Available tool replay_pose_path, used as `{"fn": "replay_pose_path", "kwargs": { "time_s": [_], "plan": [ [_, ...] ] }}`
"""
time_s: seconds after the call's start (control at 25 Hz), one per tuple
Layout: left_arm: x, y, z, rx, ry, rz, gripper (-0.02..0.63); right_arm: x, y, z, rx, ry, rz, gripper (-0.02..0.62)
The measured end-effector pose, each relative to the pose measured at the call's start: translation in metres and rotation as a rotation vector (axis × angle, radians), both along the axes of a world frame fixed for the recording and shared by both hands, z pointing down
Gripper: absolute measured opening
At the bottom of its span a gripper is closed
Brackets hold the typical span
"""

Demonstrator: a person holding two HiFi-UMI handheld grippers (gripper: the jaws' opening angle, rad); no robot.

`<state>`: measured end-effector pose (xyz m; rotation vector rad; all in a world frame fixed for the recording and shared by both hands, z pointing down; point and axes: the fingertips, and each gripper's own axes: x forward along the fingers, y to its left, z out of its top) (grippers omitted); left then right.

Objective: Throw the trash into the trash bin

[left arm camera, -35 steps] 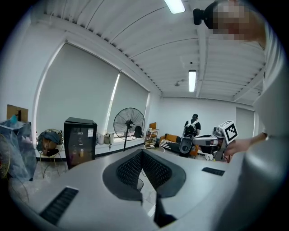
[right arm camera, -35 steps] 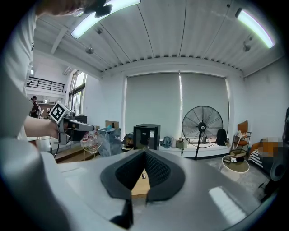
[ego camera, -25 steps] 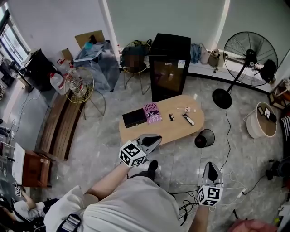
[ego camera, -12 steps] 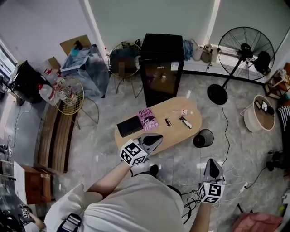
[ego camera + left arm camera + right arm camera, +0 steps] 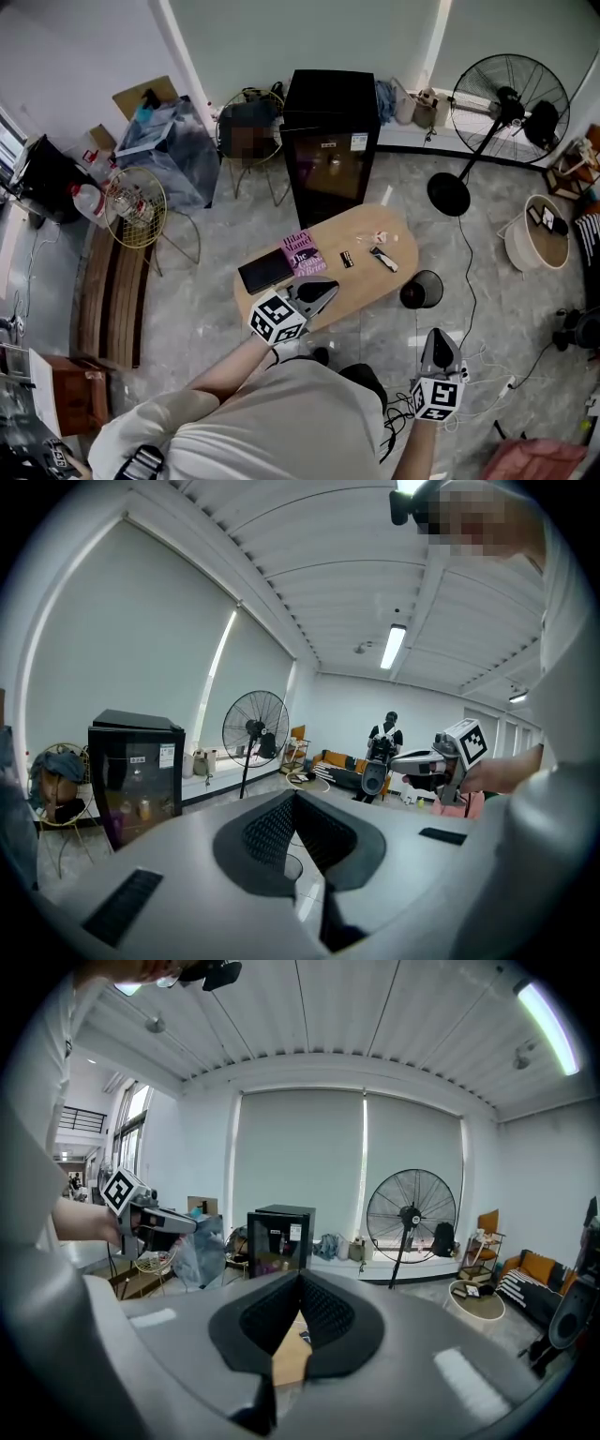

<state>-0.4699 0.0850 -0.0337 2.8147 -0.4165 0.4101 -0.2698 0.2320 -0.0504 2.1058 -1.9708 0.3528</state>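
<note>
On the oval wooden table (image 5: 361,230) lie a crumpled white scrap (image 5: 379,237), a black-and-white item (image 5: 383,257) and a small black item (image 5: 346,260). The black trash bin (image 5: 422,289) stands on the floor at the table's right end. My left gripper (image 5: 328,290) is shut and empty, its tip over the table's near edge, close to the books. My right gripper (image 5: 438,336) is shut and empty too, over the floor just short of the bin. In the right gripper view the table (image 5: 287,1357) shows below the closed jaws.
A pink book (image 5: 302,253) and a black book (image 5: 265,272) lie on the table's left half. Behind it stands a black fridge (image 5: 328,141); a standing fan (image 5: 506,98) is at the back right. Cables (image 5: 473,370) trail on the floor by my right gripper. A wire stool (image 5: 136,206) stands left.
The person has stepped toward the table and both grippers have moved forward with them; the left tip now reaches the table's near edge. Both pairs of jaws stay shut.
</note>
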Motion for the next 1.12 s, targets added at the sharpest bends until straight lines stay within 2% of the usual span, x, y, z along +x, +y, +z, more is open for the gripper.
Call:
{"fn": "replay_pose_path", "kwargs": {
  "time_s": [0.44,0.72,1.12],
  "plan": [
    [0.034,-0.031,0.015,-0.021,-0.024,-0.050,0.006,0.036,-0.041,0.020,-0.017,-0.040,-0.044,0.011],
    [0.086,-0.055,0.023,-0.023,-0.015,-0.111,0.006,0.089,-0.080,0.031,-0.039,-0.040,-0.135,0.011],
    [0.154,-0.075,0.055,-0.055,-0.070,-0.217,0.006,0.162,-0.130,0.064,-0.079,-0.071,-0.277,0.011]
  ]
}}
